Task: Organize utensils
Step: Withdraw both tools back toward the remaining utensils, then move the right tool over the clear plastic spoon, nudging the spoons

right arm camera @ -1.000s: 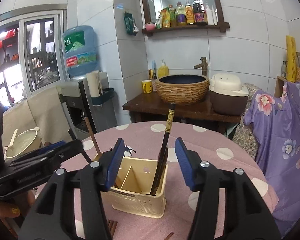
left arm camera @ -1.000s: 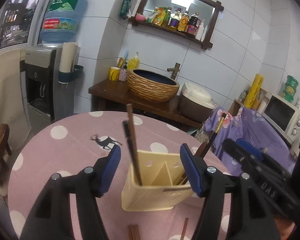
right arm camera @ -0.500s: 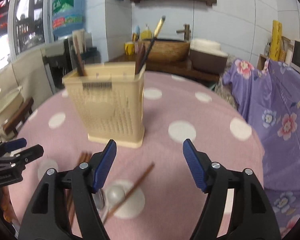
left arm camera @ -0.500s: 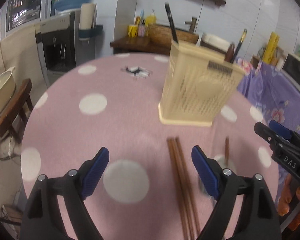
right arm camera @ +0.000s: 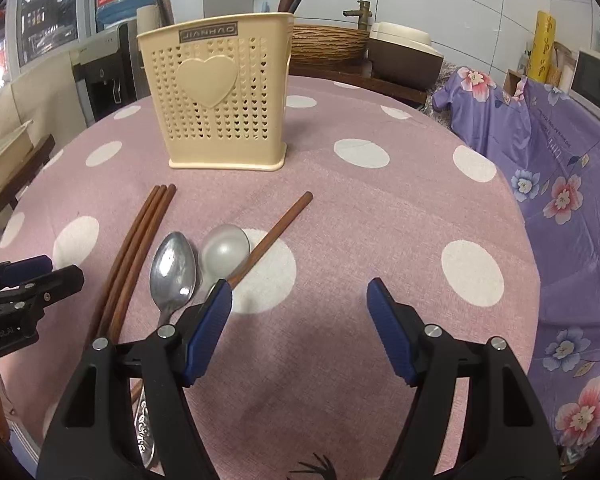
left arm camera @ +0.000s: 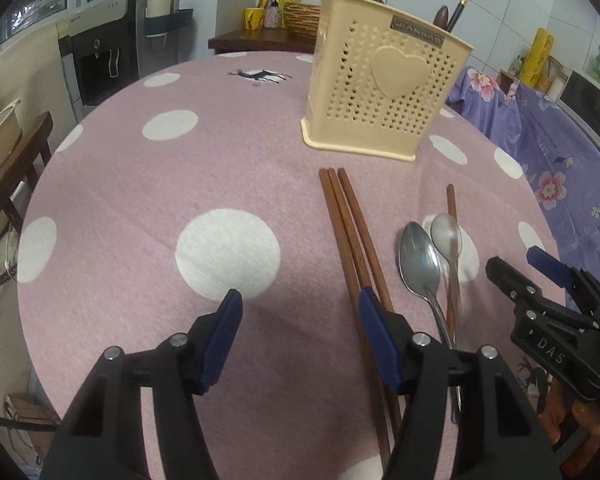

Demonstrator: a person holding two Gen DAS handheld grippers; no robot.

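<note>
The pink dotted tabletop (left arm camera: 148, 184) fills both views, and the cream utensil holder (left arm camera: 384, 80) stands toward its far side with a few handles already poking out of the top. In front of the holder, on the near side, lie the loose pieces: three brown chopsticks (left arm camera: 348, 232) side by side, their long axis running from the holder's base back toward the cameras; just right of them two metal spoons (left arm camera: 424, 264), bowls toward the holder; and a single chopstick (right arm camera: 272, 236) lying slanted, under or against the rounder spoon.

The left gripper (left arm camera: 300, 308) hovers low with its fingers spread wide and nothing between them, and the bundle of three passes right beneath its right-hand finger, so the left is nearer to that bundle. The right gripper (right arm camera: 298, 300) is just as wide and empty; its left finger sits over the spoon handles and the slanted stick's near end, so those fall to it.

A second ago both grippers were up over the holder's open top, looking down into it; now both have dropped back to the near side, low over the loose utensils.
</note>
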